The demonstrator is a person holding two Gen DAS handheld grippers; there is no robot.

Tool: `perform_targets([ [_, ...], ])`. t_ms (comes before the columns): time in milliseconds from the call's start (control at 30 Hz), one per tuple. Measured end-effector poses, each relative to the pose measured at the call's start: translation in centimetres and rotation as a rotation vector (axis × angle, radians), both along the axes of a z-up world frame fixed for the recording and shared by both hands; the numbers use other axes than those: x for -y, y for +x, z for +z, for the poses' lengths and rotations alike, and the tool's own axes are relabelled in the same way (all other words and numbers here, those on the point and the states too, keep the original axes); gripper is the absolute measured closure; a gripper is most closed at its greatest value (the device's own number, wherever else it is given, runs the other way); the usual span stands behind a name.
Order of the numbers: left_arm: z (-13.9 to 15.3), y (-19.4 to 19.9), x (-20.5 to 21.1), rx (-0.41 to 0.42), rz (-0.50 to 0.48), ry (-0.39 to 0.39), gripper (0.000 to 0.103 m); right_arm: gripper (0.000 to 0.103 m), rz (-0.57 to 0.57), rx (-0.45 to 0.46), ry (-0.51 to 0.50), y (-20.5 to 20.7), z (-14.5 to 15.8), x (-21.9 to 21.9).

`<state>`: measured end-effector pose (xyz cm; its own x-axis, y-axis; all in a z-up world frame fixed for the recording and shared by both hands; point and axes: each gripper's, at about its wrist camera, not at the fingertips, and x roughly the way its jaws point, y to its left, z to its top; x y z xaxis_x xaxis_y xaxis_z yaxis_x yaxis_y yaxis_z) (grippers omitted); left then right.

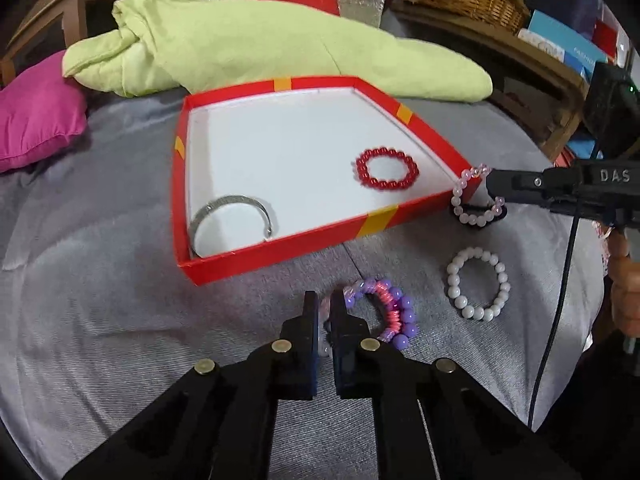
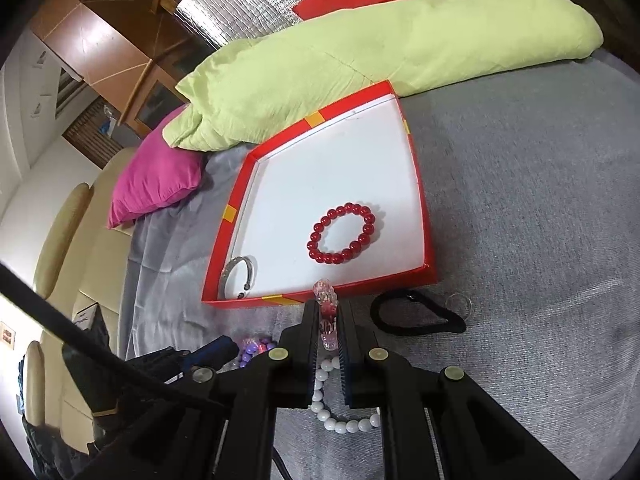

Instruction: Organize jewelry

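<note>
Two grips: left fingers (image 1: 325, 312) clamp the purple bracelet (image 1: 384, 314); right fingers (image 2: 329, 316) clamp the pink bracelet (image 2: 326, 300).
Risk: beads slip, dropping short of the red box (image 2: 420, 200).

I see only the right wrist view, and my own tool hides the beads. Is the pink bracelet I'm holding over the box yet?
Observer: No. The pale pink bracelet hangs from the right tool just outside the red box.
Operator: And the left tool?
Observer: The left tool is shut on the purple and pink bracelet.
Operator: White one whole?
Observer: Yes, the white bracelet lies as a full ring, untouched.
</note>
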<state>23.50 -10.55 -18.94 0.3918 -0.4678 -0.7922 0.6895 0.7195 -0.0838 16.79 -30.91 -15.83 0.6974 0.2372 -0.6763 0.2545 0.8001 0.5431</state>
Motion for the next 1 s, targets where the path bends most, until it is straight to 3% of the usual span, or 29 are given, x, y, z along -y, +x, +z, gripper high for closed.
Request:
perform_targets([
  [233, 0.4, 0.5, -1.0, -0.011, 0.015, -0.013, 0.097, 0.093, -0.01, 0.017, 0.007, 0.0, 0.3, 0.1],
  [333, 0.3, 0.4, -0.9, -0.033, -0.002, -0.015, 0.077, 0.093, -0.011, 0.012, 0.007, 0.0, 0.2, 0.2],
  [400, 0.2, 0.0, -0.4, -0.029, -0.015, -0.01, 0.05, 0.093, -0.01, 0.01, 0.005, 0.0, 0.2, 0.2],
  [467, 0.0, -0.3, 0.3, -0.011, -0.027, 0.009, 0.045, 0.093, -0.009, 0.008, 0.006, 0.0, 0.1, 0.2],
  [767, -1.8, 1.4, 1.2, -0.033, 0.004, 0.036, 0.046, 0.093, 0.001, 0.007, 0.006, 0.0, 0.1, 0.1],
  [833, -1.8, 1.2, 1.5, -0.025, -0.012, 0.034, 0.055, 0.093, 0.004, 0.009, 0.003, 0.1, 0.1, -0.1],
  [900, -1.8, 1.0, 1.7, -0.025, -0.037, 0.031, 0.072, 0.093, 0.007, 0.011, 0.003, 0.2, 0.1, -0.3],
  [1000, -2.0, 0.9, 1.8, -0.031, -0.05, 0.038, 0.09, 0.093, 0.008, 0.012, -0.001, 0.3, 0.2, -0.5],
])
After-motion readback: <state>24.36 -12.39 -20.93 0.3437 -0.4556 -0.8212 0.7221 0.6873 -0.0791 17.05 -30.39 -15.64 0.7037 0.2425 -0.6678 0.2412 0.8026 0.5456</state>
